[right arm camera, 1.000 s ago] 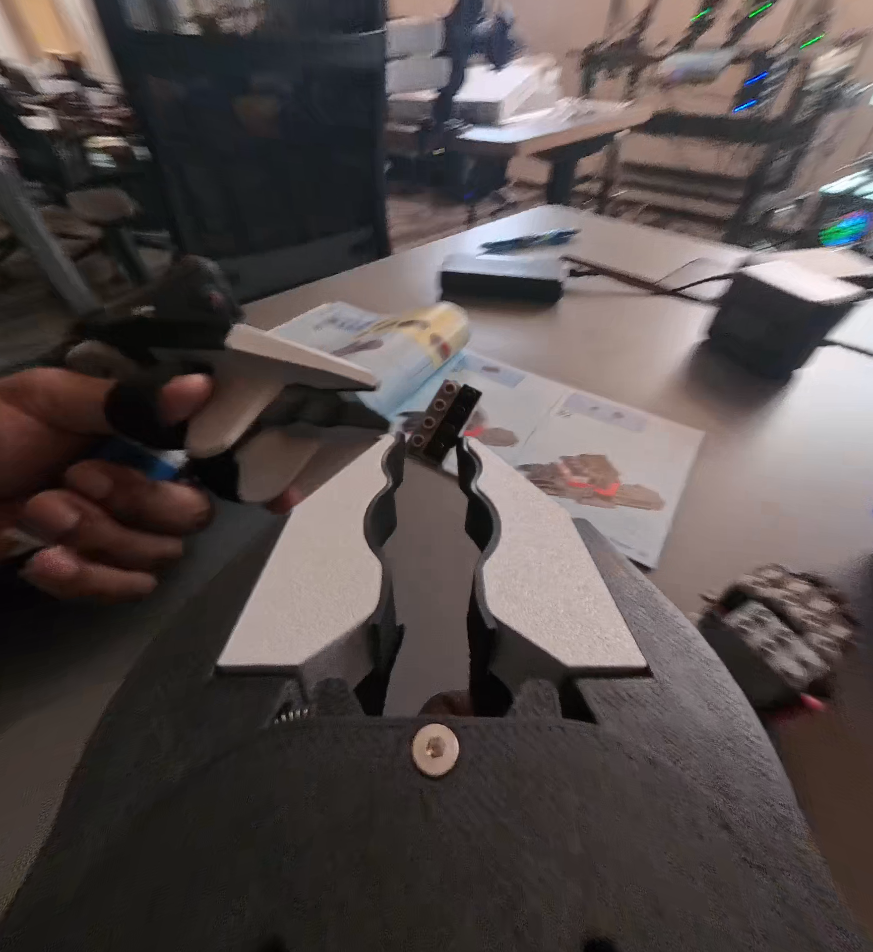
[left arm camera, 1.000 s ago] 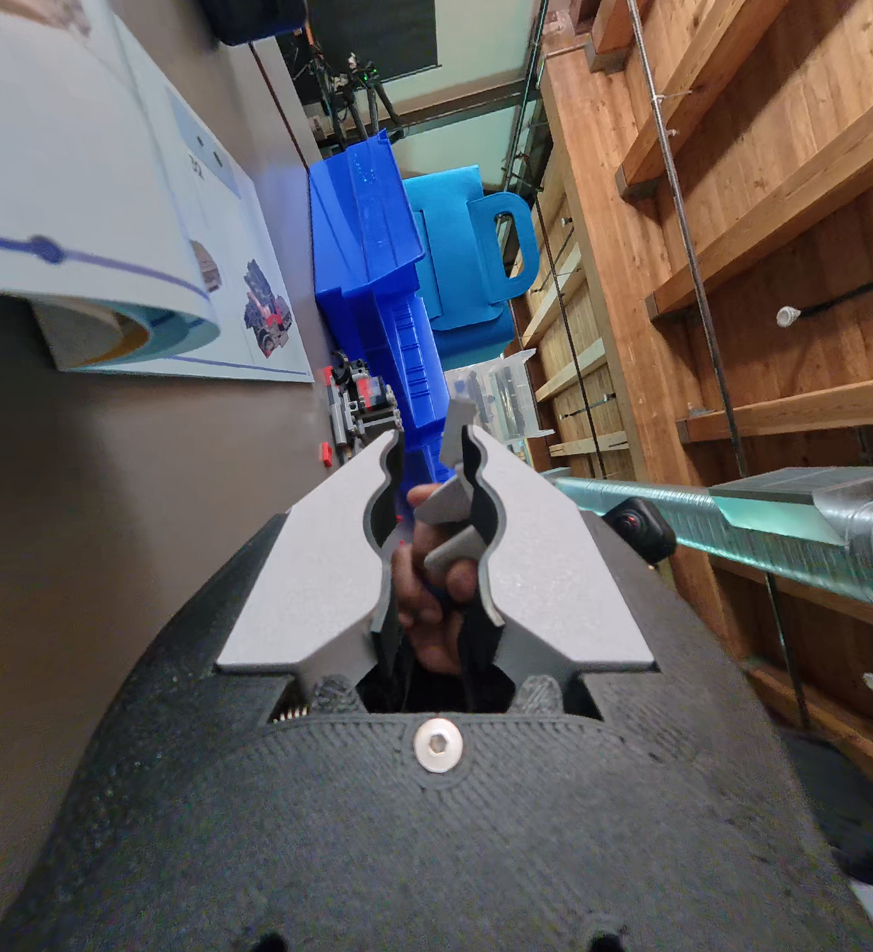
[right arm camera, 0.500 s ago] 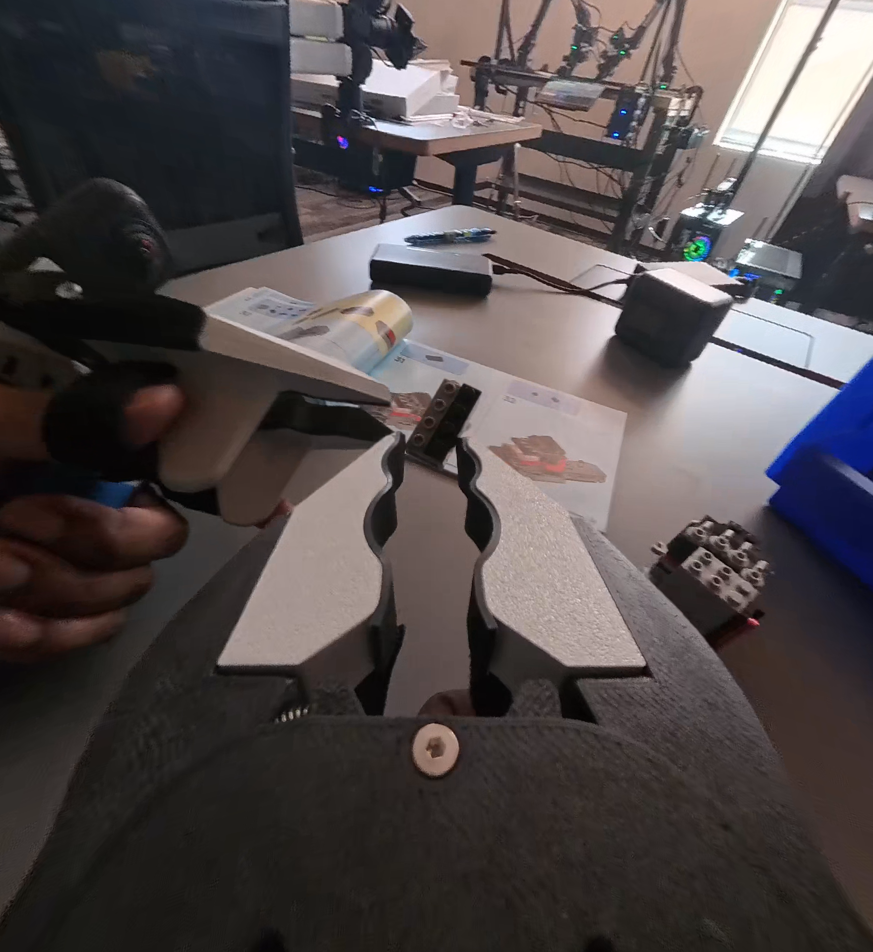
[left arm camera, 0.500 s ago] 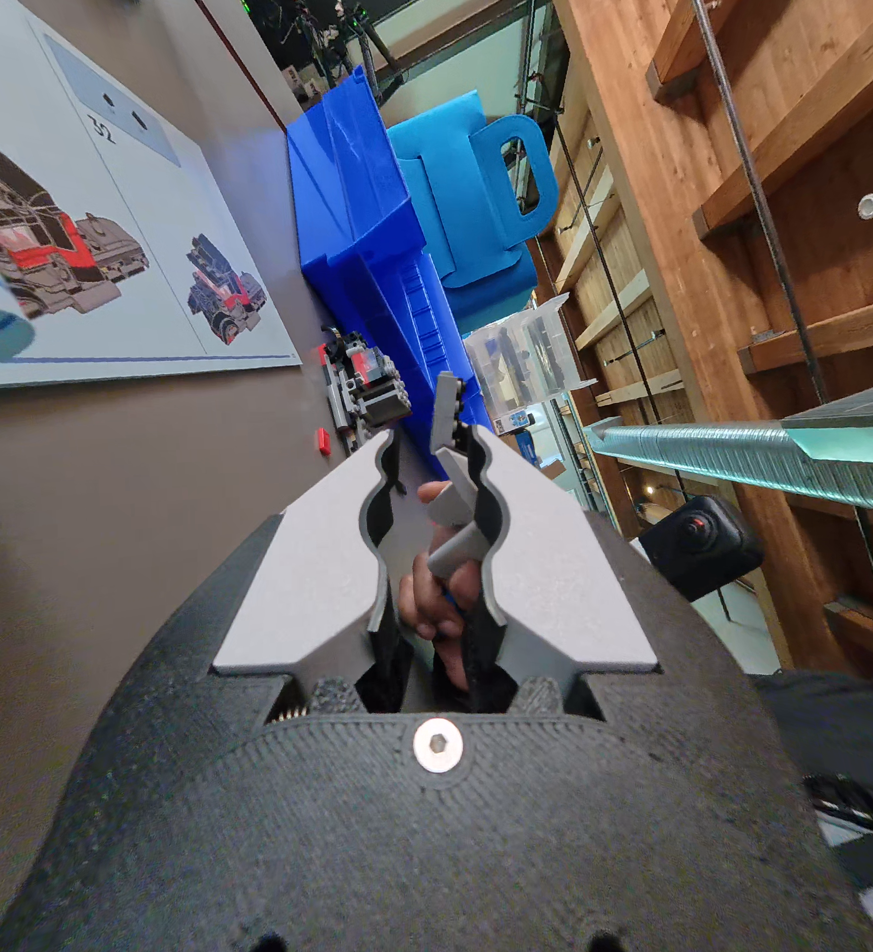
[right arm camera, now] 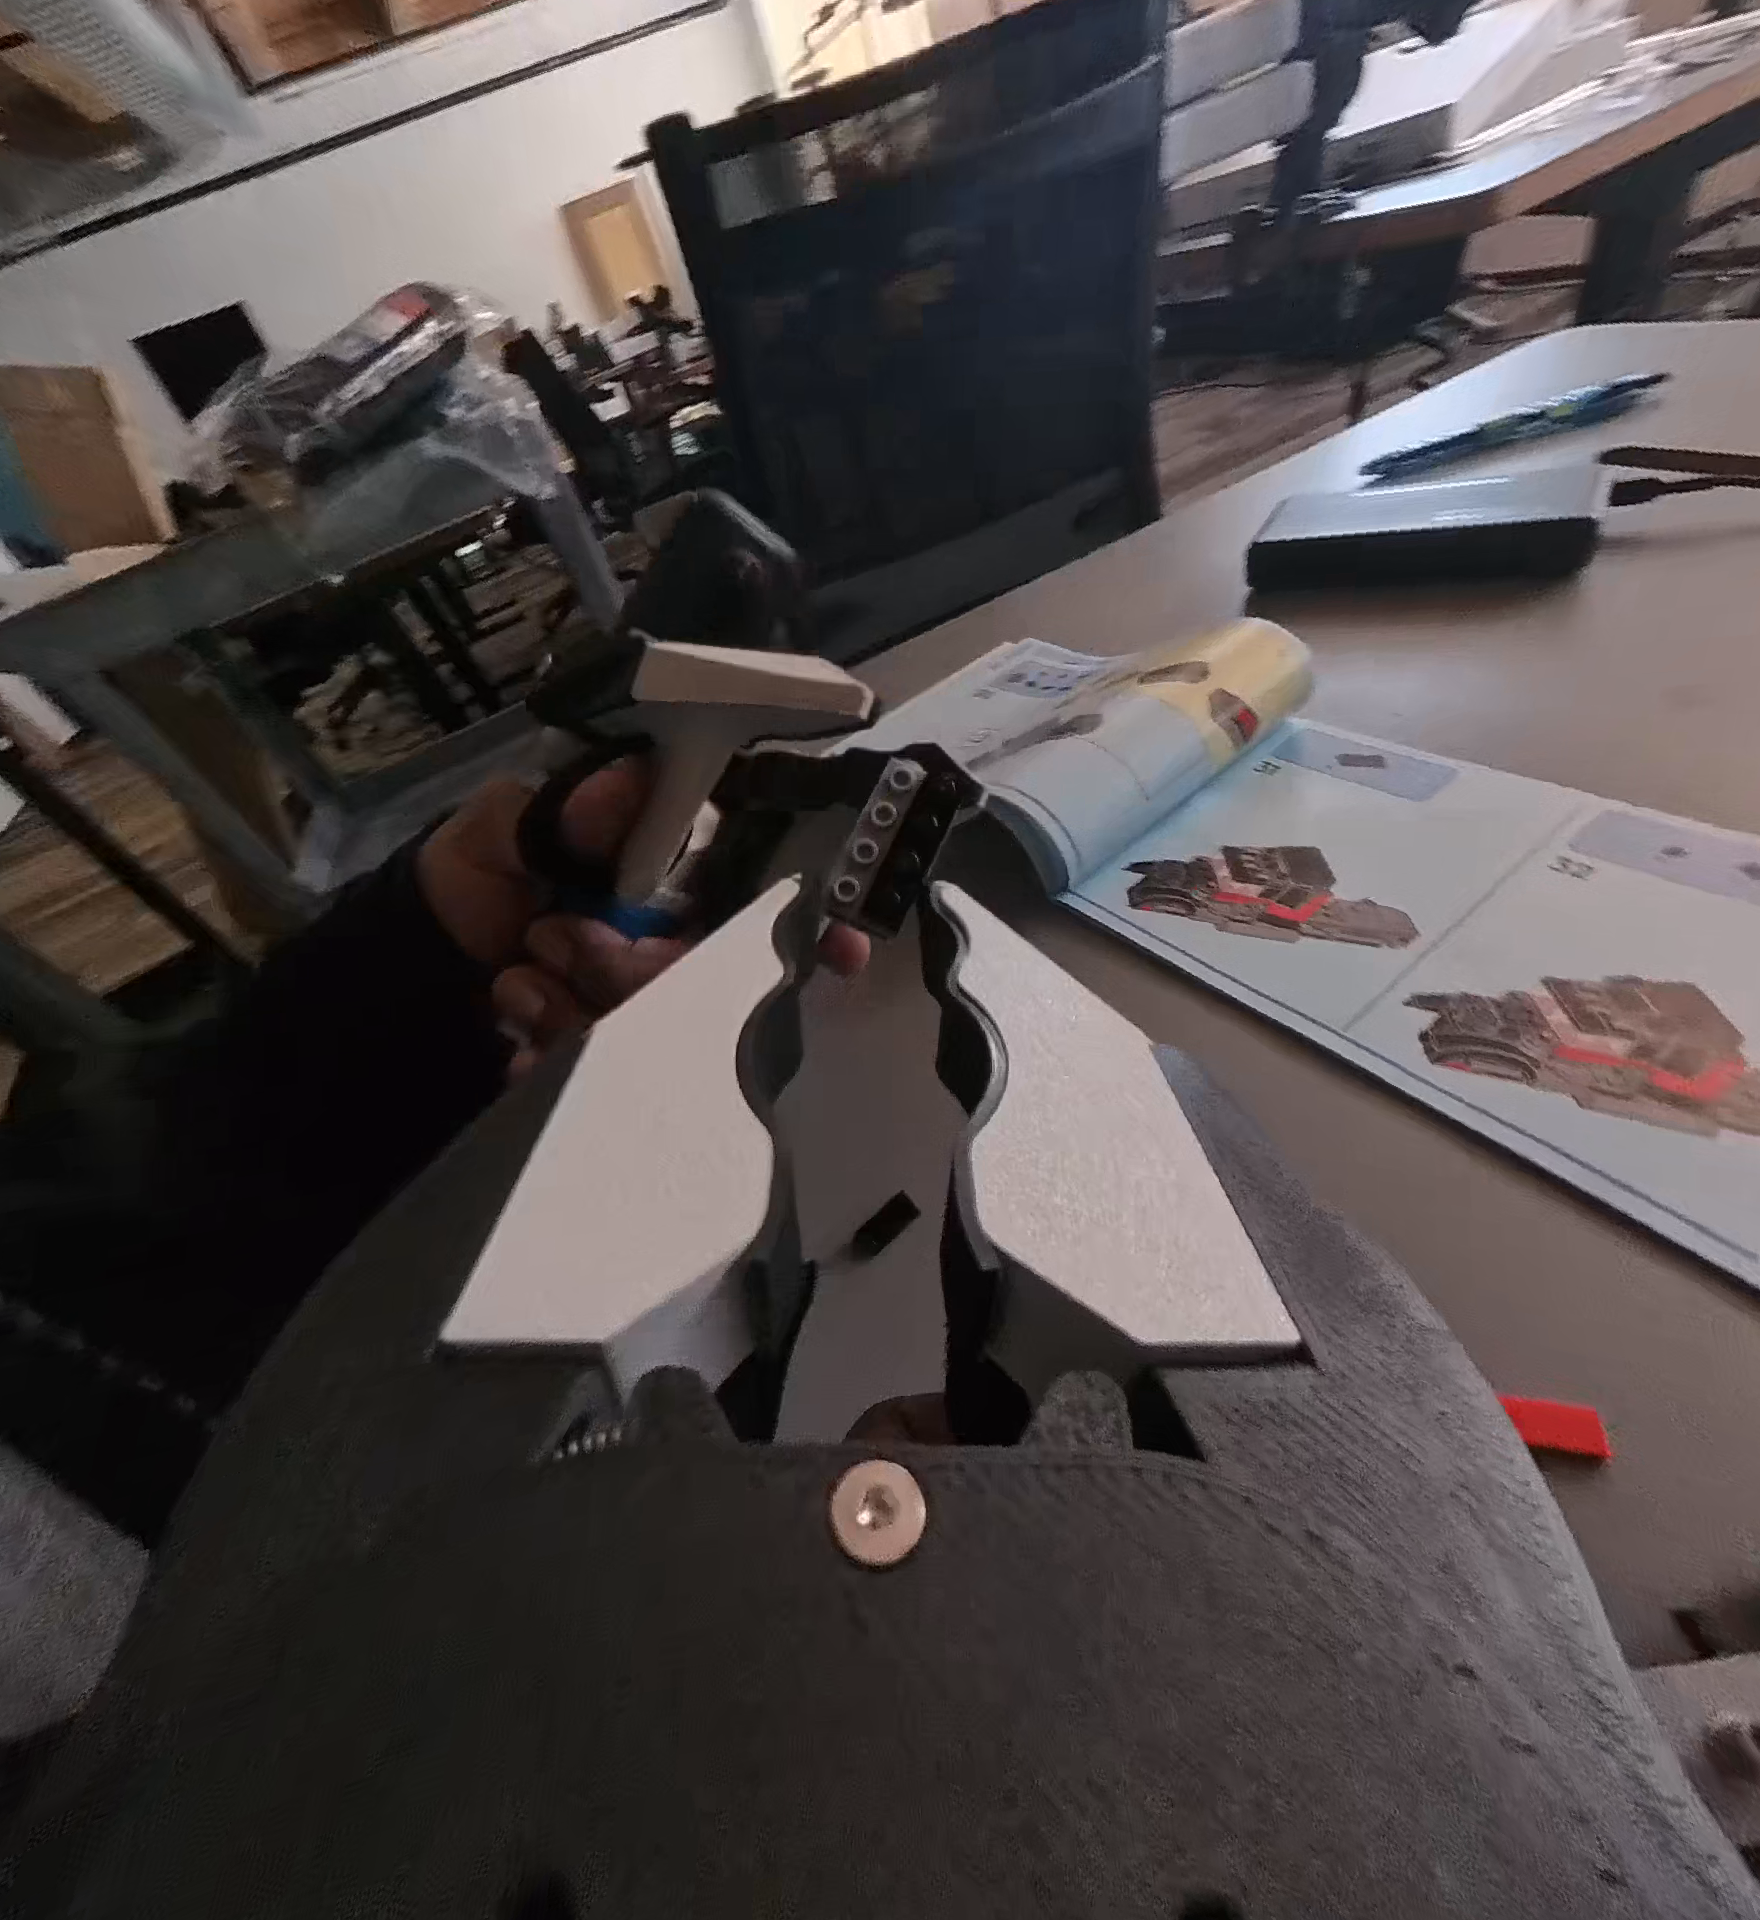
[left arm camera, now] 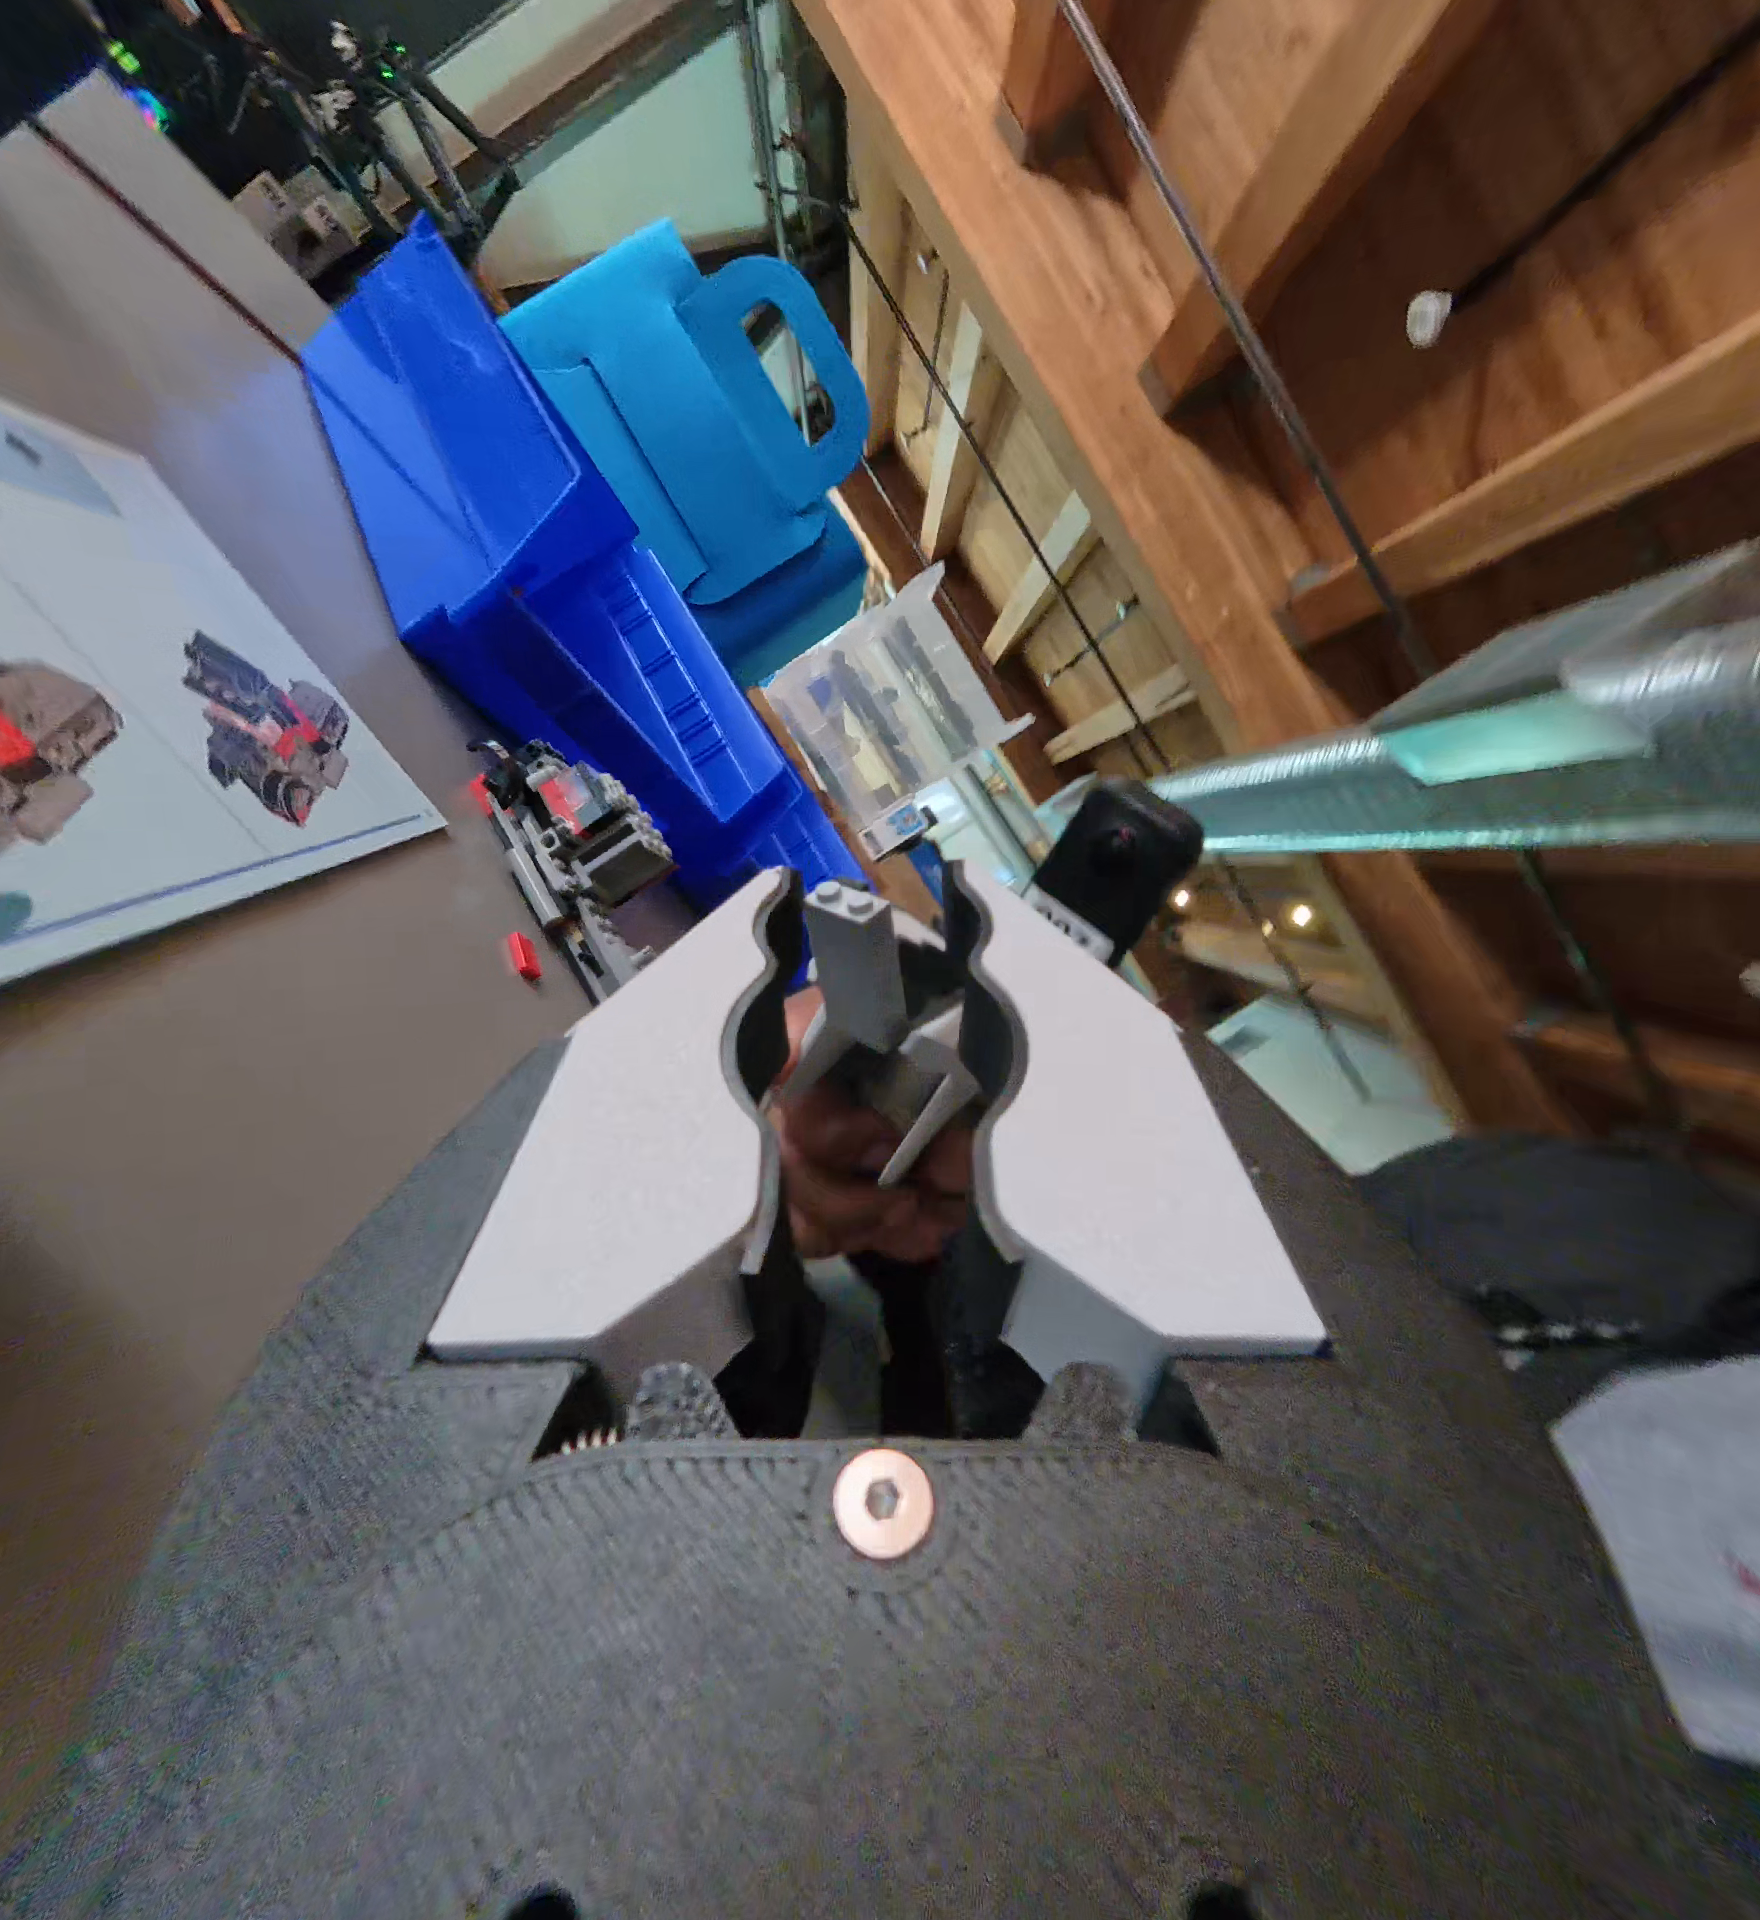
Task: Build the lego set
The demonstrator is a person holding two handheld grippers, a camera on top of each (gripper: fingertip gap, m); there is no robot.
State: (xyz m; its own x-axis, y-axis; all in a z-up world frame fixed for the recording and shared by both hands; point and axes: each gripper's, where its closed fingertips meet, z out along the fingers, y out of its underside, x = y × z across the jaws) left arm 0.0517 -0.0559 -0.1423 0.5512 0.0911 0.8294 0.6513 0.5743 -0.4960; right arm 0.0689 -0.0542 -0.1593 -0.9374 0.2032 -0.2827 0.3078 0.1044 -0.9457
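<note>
You work at brown table (right arm camera: 1478,665). Behind it, black mesh chair (right arm camera: 917,301). White wall (right arm camera: 356,218) at back, with dark trim line on top and pale door (right arm camera: 611,244). More tables (right arm camera: 1541,135) stand further in room, blurred. On your other side, wooden slat wall (left arm camera: 1323,343) with beams, thin metal rods across it. Daylight is soft.

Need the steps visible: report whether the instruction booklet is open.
Open: the instruction booklet lies spread flat, printed pages up, its far pages curled over.
</note>
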